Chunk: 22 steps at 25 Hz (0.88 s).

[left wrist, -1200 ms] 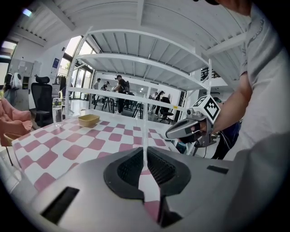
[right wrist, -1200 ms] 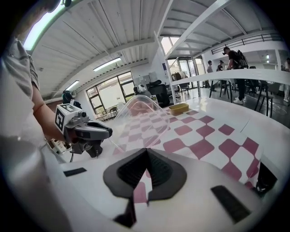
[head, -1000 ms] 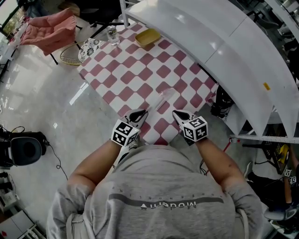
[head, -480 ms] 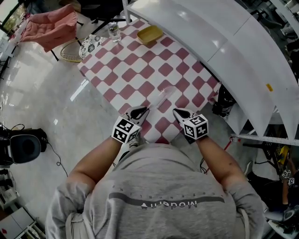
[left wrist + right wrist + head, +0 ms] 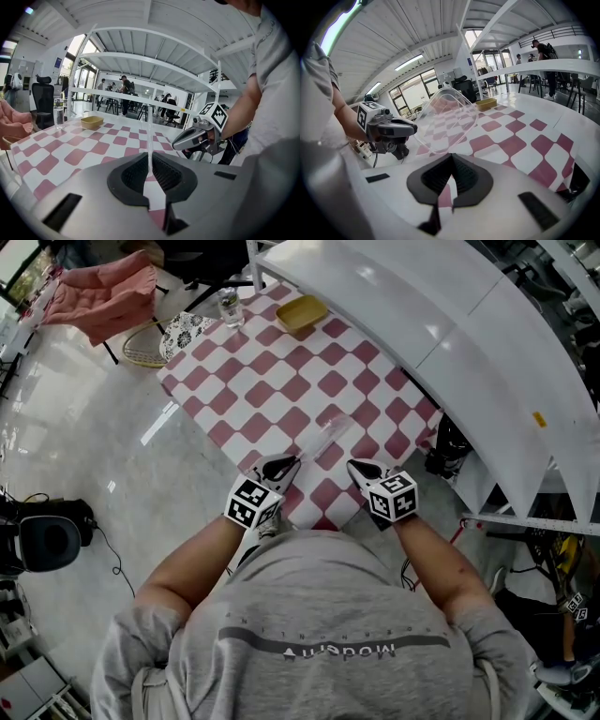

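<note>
A clear plastic sheet rises from my left gripper over the near edge of the pink-and-white checked table. In the left gripper view the sheet shows edge-on as a thin upright line running down into the gripper, which is shut on it. From the right gripper view the sheet is a broad curved pane beside the left gripper. My right gripper hovers a short way to the right, shut, with nothing seen between its jaws.
A shallow yellow tray and a glass of water stand at the table's far end. A white shelf unit runs along the right side. A pink chair and round black gear are on the floor to the left.
The clear sheet now looms larger and nearer in the right gripper view. Both grippers have shifted only slightly at the table's near edge.
</note>
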Each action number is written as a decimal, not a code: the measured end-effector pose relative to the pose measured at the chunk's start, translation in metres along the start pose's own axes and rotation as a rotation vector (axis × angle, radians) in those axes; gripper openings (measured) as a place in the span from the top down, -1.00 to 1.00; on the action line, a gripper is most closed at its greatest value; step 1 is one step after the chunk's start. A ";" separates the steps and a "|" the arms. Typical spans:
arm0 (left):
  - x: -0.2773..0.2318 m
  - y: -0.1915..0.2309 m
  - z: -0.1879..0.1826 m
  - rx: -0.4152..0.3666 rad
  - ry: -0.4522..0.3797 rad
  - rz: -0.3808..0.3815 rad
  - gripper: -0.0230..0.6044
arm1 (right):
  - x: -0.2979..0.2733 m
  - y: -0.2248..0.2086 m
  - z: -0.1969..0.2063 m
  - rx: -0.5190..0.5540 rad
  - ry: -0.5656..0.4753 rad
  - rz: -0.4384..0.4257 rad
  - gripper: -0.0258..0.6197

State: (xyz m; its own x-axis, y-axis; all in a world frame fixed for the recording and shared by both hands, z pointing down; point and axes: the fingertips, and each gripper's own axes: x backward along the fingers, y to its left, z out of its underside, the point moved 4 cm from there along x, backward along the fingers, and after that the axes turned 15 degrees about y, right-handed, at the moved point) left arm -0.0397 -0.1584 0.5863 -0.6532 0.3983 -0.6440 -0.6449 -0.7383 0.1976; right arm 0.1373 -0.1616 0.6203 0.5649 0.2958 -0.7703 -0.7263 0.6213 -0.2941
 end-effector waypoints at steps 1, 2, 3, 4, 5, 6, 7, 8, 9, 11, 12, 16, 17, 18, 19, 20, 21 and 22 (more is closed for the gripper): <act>0.000 0.000 0.000 0.000 -0.001 0.000 0.80 | 0.000 0.000 0.000 0.000 -0.001 0.000 0.84; 0.001 0.000 0.000 0.000 -0.002 0.000 0.80 | 0.000 0.001 0.000 0.000 -0.003 0.000 0.84; 0.001 -0.001 0.000 0.000 -0.004 0.000 0.80 | 0.000 0.001 0.000 0.000 -0.004 0.000 0.84; 0.002 -0.001 -0.001 0.000 -0.007 -0.001 0.80 | 0.001 0.002 -0.001 0.001 -0.006 0.000 0.84; 0.002 -0.001 -0.001 -0.001 -0.009 -0.001 0.80 | 0.001 0.002 -0.002 0.001 -0.007 0.001 0.84; 0.003 -0.001 -0.002 -0.001 -0.011 -0.001 0.80 | 0.001 0.003 -0.002 0.002 -0.008 0.002 0.84; 0.003 -0.001 -0.002 -0.002 -0.013 -0.002 0.80 | 0.002 0.003 -0.002 0.002 -0.009 0.002 0.84; 0.004 -0.001 -0.002 -0.002 -0.013 -0.002 0.80 | 0.002 0.003 -0.002 0.001 -0.009 0.001 0.84; 0.004 -0.002 -0.002 -0.003 -0.014 -0.002 0.80 | 0.002 0.004 -0.002 0.001 -0.009 0.001 0.84; 0.005 -0.002 -0.002 -0.003 -0.014 -0.004 0.80 | 0.003 0.004 -0.001 0.002 -0.009 0.002 0.84; 0.005 -0.002 -0.001 -0.003 -0.015 -0.005 0.80 | 0.003 0.004 0.000 0.005 -0.008 0.005 0.85; 0.007 -0.002 -0.001 -0.002 -0.019 -0.011 0.80 | 0.003 0.005 -0.001 0.018 -0.007 0.008 0.85; 0.008 -0.002 -0.001 -0.002 -0.020 -0.012 0.80 | 0.003 0.006 -0.001 0.019 -0.007 0.008 0.85; 0.008 -0.002 -0.001 -0.002 -0.022 -0.012 0.80 | 0.003 0.006 -0.001 0.020 -0.006 0.008 0.85; 0.008 -0.003 -0.001 -0.002 -0.023 -0.012 0.80 | 0.003 0.006 -0.001 0.022 -0.005 0.009 0.85; 0.009 -0.003 -0.001 -0.003 -0.024 -0.012 0.80 | 0.003 0.007 -0.001 0.024 -0.003 0.009 0.85; 0.009 -0.003 -0.001 -0.004 -0.025 -0.013 0.80 | 0.002 0.007 -0.001 0.026 -0.002 0.008 0.85; 0.009 -0.003 -0.001 -0.004 -0.026 -0.013 0.80 | 0.002 0.008 -0.002 0.027 -0.001 0.007 0.85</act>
State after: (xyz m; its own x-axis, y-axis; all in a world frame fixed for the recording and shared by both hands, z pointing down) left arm -0.0435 -0.1531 0.5786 -0.6546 0.4219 -0.6274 -0.6519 -0.7351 0.1859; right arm 0.1323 -0.1573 0.6156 0.5602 0.3008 -0.7718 -0.7193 0.6387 -0.2732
